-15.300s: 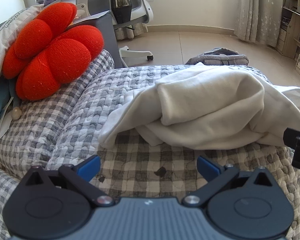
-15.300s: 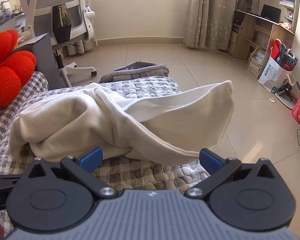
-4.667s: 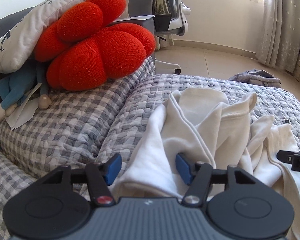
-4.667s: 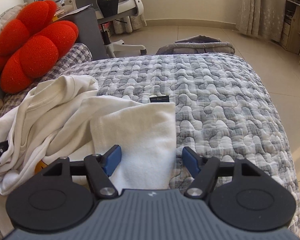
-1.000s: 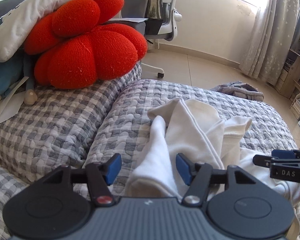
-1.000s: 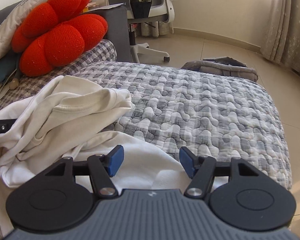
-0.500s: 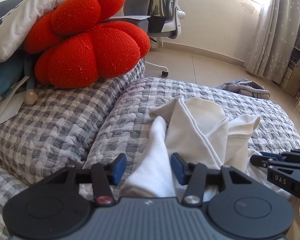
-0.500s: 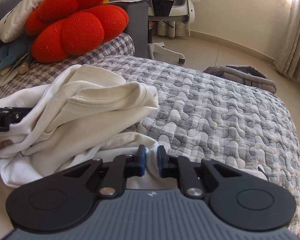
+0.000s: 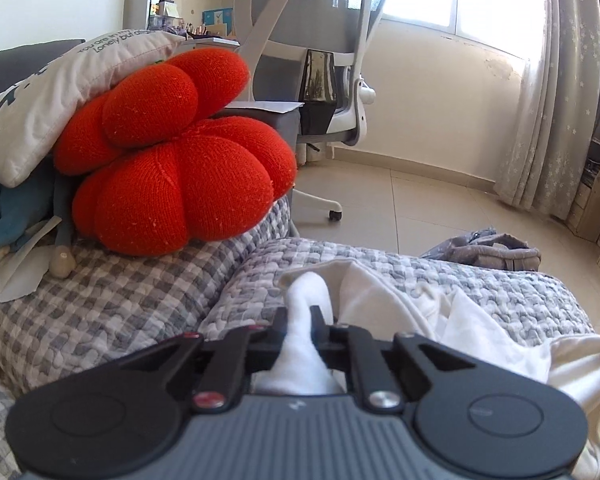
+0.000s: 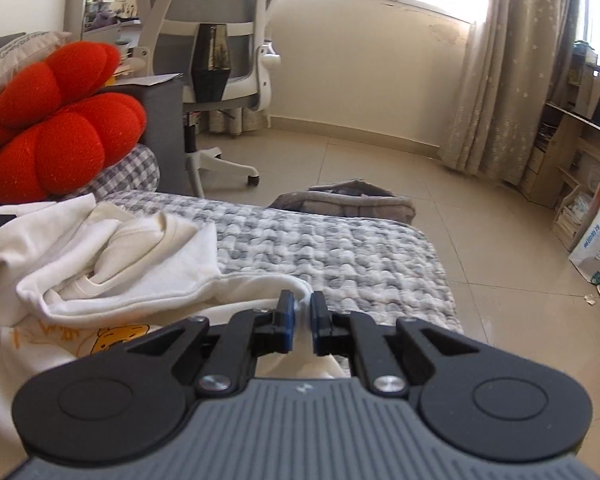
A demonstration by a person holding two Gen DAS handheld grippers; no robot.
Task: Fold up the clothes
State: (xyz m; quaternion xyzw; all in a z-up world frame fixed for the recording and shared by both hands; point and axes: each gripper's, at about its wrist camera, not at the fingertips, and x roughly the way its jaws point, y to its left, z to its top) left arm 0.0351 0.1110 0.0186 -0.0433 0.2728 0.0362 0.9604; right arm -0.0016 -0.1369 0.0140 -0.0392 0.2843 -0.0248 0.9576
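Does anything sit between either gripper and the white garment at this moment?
Nothing visible does: the left gripper is closing on a fold of the white garment, and the right gripper pinches its hem.

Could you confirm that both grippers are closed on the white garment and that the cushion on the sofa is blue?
Not quite: the cushion is red, as the left wrist view shows. Both the left gripper and right gripper pinch the white garment.
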